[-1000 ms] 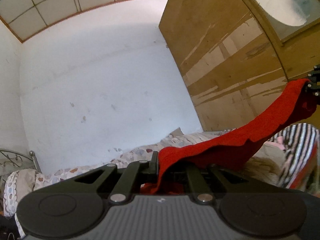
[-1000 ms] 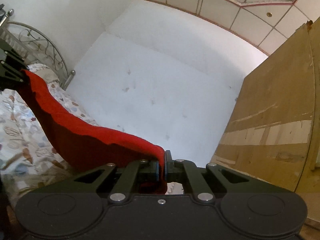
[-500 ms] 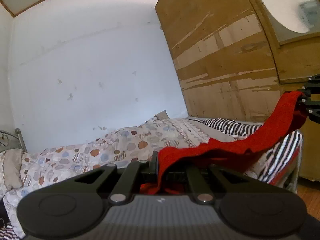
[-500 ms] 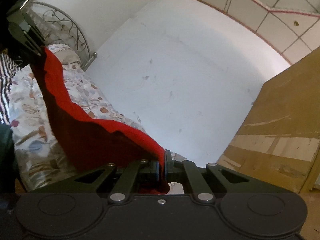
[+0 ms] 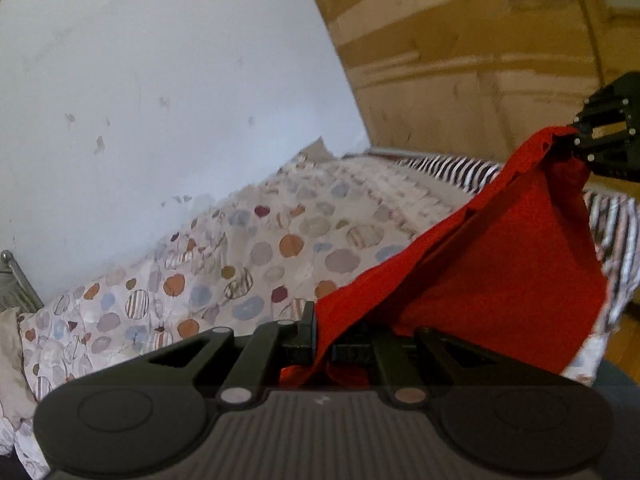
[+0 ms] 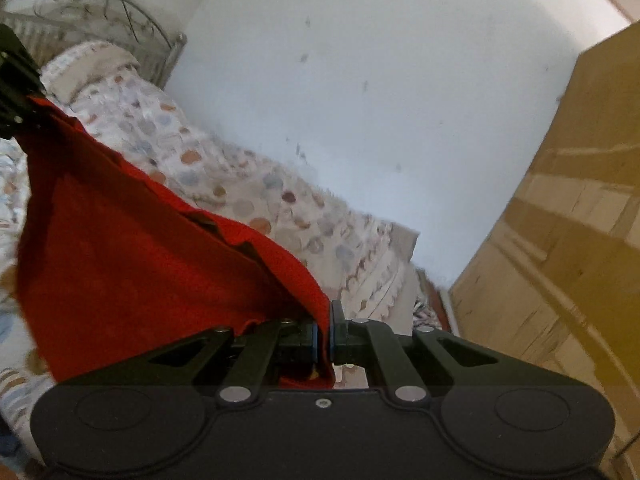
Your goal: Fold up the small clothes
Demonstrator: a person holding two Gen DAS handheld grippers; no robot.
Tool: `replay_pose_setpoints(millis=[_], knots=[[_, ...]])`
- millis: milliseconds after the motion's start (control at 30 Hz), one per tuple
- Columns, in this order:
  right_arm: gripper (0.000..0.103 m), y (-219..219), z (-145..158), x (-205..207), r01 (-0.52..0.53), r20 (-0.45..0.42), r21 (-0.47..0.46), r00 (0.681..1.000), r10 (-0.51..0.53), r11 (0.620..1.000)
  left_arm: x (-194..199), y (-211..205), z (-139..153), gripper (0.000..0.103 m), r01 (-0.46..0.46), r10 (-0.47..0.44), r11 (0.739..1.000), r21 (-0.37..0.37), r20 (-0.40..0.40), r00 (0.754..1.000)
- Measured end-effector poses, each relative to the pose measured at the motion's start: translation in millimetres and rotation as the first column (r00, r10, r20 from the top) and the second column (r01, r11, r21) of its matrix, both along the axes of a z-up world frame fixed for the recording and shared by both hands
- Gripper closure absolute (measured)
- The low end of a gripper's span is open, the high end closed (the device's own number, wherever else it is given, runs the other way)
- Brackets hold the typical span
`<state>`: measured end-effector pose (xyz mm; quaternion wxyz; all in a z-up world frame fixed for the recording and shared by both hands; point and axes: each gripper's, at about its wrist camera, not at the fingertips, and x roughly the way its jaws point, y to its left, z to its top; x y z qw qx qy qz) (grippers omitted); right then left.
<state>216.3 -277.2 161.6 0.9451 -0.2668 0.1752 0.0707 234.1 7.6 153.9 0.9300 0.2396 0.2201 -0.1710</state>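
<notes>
Hanging in the air over the bed [image 5: 248, 248], the red cloth [image 5: 500, 256] is stretched between the two tools and touches nothing else that can be seen. At its left end, the left tool [image 5: 320, 336] is clamped on one corner, its jaws nearly together with only fabric between them. Moving right, the top edge runs taut across to the right tool [image 6: 325, 330], whose jaws are pressed fully together on the opposite corner; the body of the cloth sags below that edge as a loose, roughly triangular drape. So its long axis lies along the line from tool to tool, about level, with the free hem pointing down toward the quilt [image 6: 224, 184]. Judging by this, folding has barely begun: the piece is picked up and spread, but no crease shows, and it is not yet laid flat. What seems left is to lower it onto the bed, smooth it, and bring one half over the other. Beyond the right tool stands a wooden wardrobe [image 6: 568, 216].
</notes>
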Motion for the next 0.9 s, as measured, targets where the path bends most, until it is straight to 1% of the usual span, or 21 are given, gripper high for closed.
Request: replay_pose_setpoints(millis=[67, 133, 267, 367, 467, 600, 700, 800, 900], knots=[[0.099, 3.4, -14.0, 32.4, 0.0, -0.023, -0.031, 1.0, 0.0, 1.0, 25.4, -3.8, -15.1, 0.097, -0.012, 0.013, 1.0, 0.029, -0.016, 1.0], [0.099, 5.8, -30.6, 57.2, -0.009, -0.043, -0.037, 0.999, 0.007, 0.999, 49.7, -5.3, -31.7, 0.097, -0.027, 0.029, 0.999, 0.042, -0.051, 0.998], [0.099, 6.4, -61.9, 105.2, -0.039, -0.09, -0.039, 0.995, 0.036, 0.998, 97.0, 3.5, -66.5, 0.097, -0.053, 0.057, 0.998, 0.034, -0.129, 0.99], [0.099, 9.2, -84.9, 130.6, -0.047, -0.121, -0.039, 0.992, 0.042, 0.998, 124.7, 8.6, -86.9, 0.097, -0.06, 0.062, 0.998, 0.016, -0.179, 0.982], [0.099, 12.0, -106.0, 153.1, -0.037, -0.159, -0.031, 0.987, 0.031, 0.999, 146.7, 6.6, -107.4, 0.097, -0.062, 0.066, 0.998, 0.024, -0.22, 0.973], [0.098, 11.5, -135.3, 176.6, -0.026, -0.209, -0.018, 0.978, 0.021, 1.0, 165.4, 5.7, -132.3, 0.096, -0.034, 0.037, 0.999, 0.015, -0.256, 0.966], [0.097, 6.7, -153.3, 188.8, -0.018, -0.245, 0.001, 0.969, 0.017, 1.0, 175.2, 8.9, -147.5, 0.096, -0.04, 0.035, 0.999, -0.011, -0.3, 0.953], [0.097, 4.3, -164.5, 193.3, -0.023, -0.264, 0.013, 0.964, 0.026, 1.0, 179.6, 12.6, -157.8, 0.096, -0.051, 0.037, 0.998, -0.034, -0.324, 0.945], [0.097, 3.9, -172.2, 195.7, -0.03, -0.278, 0.01, 0.96, 0.032, 0.999, 181.8, 12.4, -164.9, 0.095, -0.049, 0.036, 0.998, -0.03, -0.322, 0.946]])
